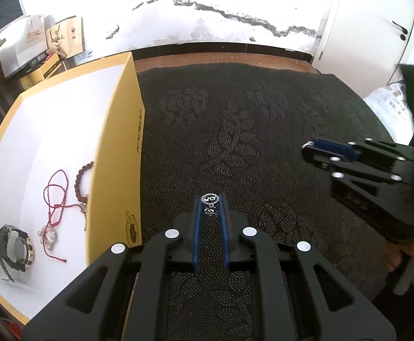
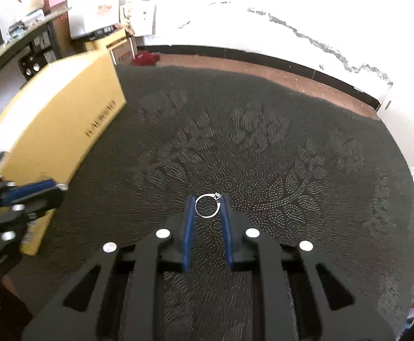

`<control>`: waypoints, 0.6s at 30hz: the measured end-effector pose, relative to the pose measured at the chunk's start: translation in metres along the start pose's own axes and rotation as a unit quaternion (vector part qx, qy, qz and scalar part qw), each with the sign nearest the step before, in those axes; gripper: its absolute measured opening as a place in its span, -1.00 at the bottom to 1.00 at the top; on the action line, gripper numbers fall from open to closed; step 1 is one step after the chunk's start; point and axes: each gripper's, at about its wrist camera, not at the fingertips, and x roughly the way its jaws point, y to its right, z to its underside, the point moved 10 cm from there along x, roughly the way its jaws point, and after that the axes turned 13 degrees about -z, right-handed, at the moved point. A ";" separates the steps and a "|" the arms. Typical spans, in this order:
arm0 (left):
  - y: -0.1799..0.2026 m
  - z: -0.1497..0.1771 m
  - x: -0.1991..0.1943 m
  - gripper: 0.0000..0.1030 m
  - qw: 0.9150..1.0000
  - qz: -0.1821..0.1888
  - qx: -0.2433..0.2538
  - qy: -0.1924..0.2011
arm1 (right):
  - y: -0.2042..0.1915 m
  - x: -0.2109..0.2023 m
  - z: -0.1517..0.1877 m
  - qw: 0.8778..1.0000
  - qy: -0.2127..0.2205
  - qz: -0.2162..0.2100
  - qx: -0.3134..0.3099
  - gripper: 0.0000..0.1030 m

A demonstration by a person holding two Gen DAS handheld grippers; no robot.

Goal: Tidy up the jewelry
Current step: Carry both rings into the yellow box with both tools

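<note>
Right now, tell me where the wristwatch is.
In the left wrist view, the wristwatch lies at far left on the white floor of the yellow box, at its near end, just left of the red cord bracelet.

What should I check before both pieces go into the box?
1. Left gripper shut on the pendant: ok, held at the tips.
2. Right gripper shut on the ring: ok, the band spans the jaws.
3. Box open, white floor showing: ok.
4. Free floor in the box away from the watch, red cord and beads: ok.
5. Left gripper above the box wall: cannot tell.
6. Right gripper's way to the box: not ok, the left one is between.
</note>
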 end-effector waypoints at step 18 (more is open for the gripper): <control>-0.110 -0.020 -0.085 -0.77 0.994 -0.081 -0.065 0.019 | -0.131 -0.100 -0.051 0.993 0.044 -0.098 -0.049 -0.64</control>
